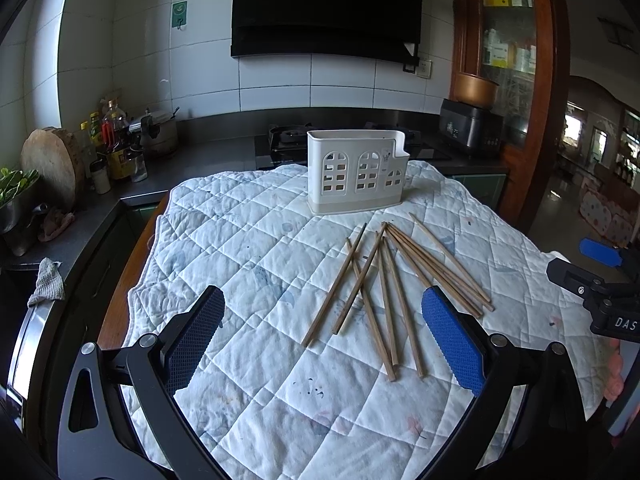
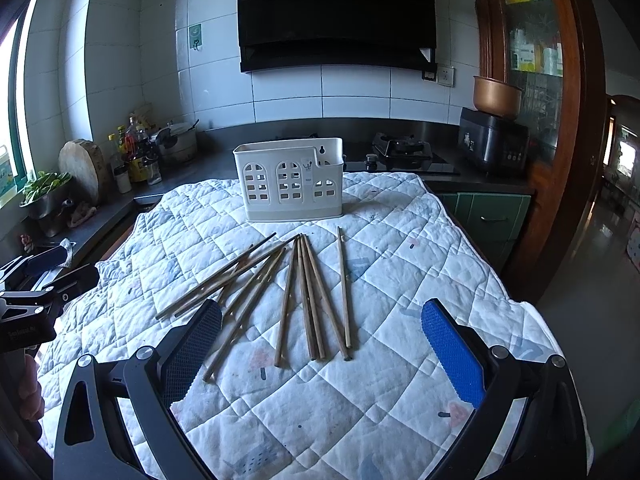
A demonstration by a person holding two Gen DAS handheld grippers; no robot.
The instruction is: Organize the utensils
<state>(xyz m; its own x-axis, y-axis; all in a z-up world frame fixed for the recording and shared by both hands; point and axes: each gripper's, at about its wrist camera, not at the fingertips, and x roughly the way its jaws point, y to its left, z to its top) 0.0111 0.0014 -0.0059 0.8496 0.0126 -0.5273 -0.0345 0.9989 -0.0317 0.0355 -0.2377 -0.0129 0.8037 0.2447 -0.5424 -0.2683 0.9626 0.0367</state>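
Several wooden chopsticks [image 1: 390, 280] lie scattered on a white quilted cloth [image 1: 240, 240]; they also show in the right wrist view [image 2: 304, 296]. A white utensil holder [image 1: 357, 172] with arched window cut-outs stands upright behind them, and it shows in the right wrist view [image 2: 289, 180] too. My left gripper [image 1: 322, 316] is open and empty, hovering in front of the chopsticks. My right gripper [image 2: 320, 332] is open and empty, its fingers either side of the chopsticks' near ends. Each gripper shows at the other view's edge.
A dark counter wraps around the back with a gas stove [image 2: 400, 152], a rice cooker [image 2: 494, 144], bottles [image 1: 112, 148], a round cutting board [image 1: 52, 164] and a bowl of greens [image 2: 44, 196]. A wooden cabinet [image 2: 536, 80] stands at the right.
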